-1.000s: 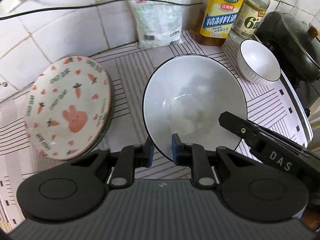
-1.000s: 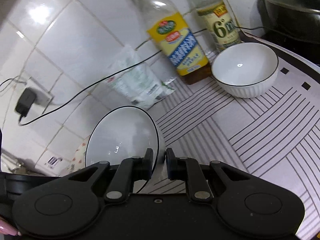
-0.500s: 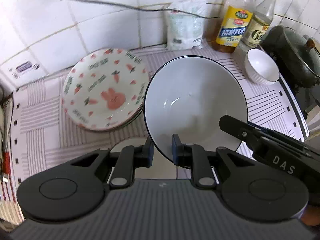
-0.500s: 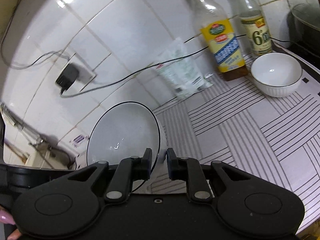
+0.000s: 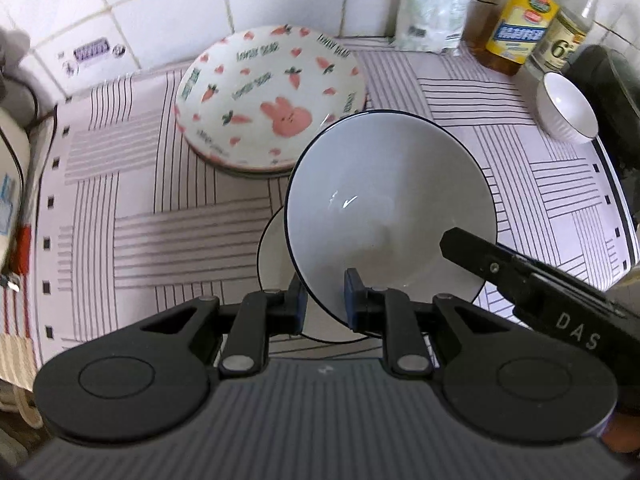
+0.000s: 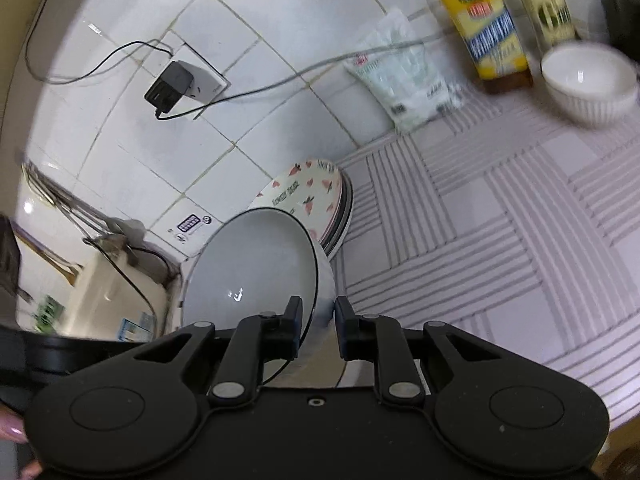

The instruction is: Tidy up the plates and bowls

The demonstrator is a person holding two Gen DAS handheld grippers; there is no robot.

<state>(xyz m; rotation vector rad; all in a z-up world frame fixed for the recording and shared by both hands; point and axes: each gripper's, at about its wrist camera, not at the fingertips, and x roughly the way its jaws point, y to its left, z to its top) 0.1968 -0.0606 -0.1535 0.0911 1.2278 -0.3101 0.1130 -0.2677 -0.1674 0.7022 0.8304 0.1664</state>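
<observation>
Nearby, carrot plates (image 5: pixel 270 98), small bowl (image 5: pixel 567 106), bottles, both hand-held grippers clamping grey bowl (image 5: pixel 390 204) rim.

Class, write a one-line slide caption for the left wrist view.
Both grippers, left and right, clamp the rim of a large black-rimmed bowl held tilted above another dish, near the carrot-print plates.

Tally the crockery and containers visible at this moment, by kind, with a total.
Large black-rimmed bowls: 2, the held bowl gripped by both the left gripper and right gripper, and a second bowl under it.
Small white bowl: 1
Carrot-print plate stack: 1 stack, plate count unclear
Bottles: 2, yellow-label bottle and clear bottle
Plastic bag: 1
Total: 7
</observation>
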